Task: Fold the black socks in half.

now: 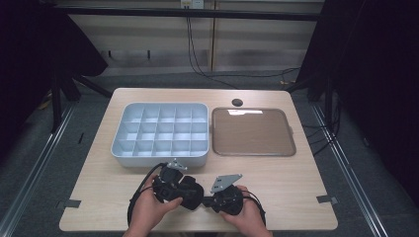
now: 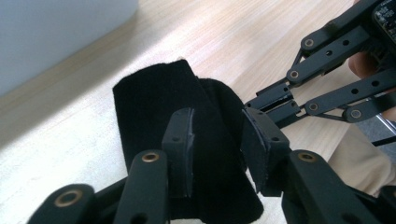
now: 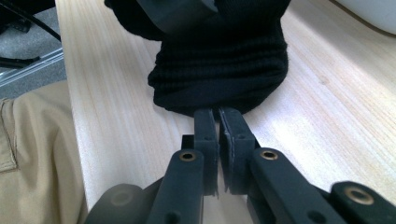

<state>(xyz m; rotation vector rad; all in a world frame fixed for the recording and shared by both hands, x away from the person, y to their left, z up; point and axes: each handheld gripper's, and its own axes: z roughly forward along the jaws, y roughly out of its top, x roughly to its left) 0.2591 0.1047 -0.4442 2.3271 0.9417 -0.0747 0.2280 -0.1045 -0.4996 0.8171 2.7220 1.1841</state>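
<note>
Both grippers meet over the table's (image 1: 276,173) near edge, and between them you hold a black sock (image 1: 190,191), bunched into a dark wad just above the wood. Your right gripper (image 3: 218,114) has its jaws nearly together, pinching the sock's ribbed end. Your left gripper (image 2: 217,140) has its jaws parted with a fold of the fabric standing between them; the pads do not look pressed on it, so I read that hand as open around the cloth.

Going by size, the table carries the grey divided box (image 1: 160,155) toward its far left, the brown tray (image 1: 253,148) just beside it on the right, then the sock at the near edge.

As for progress, the sock is not yet in any compartment; every cell looks empty. Folding or rolling seems under way, and placing it is left.
</note>
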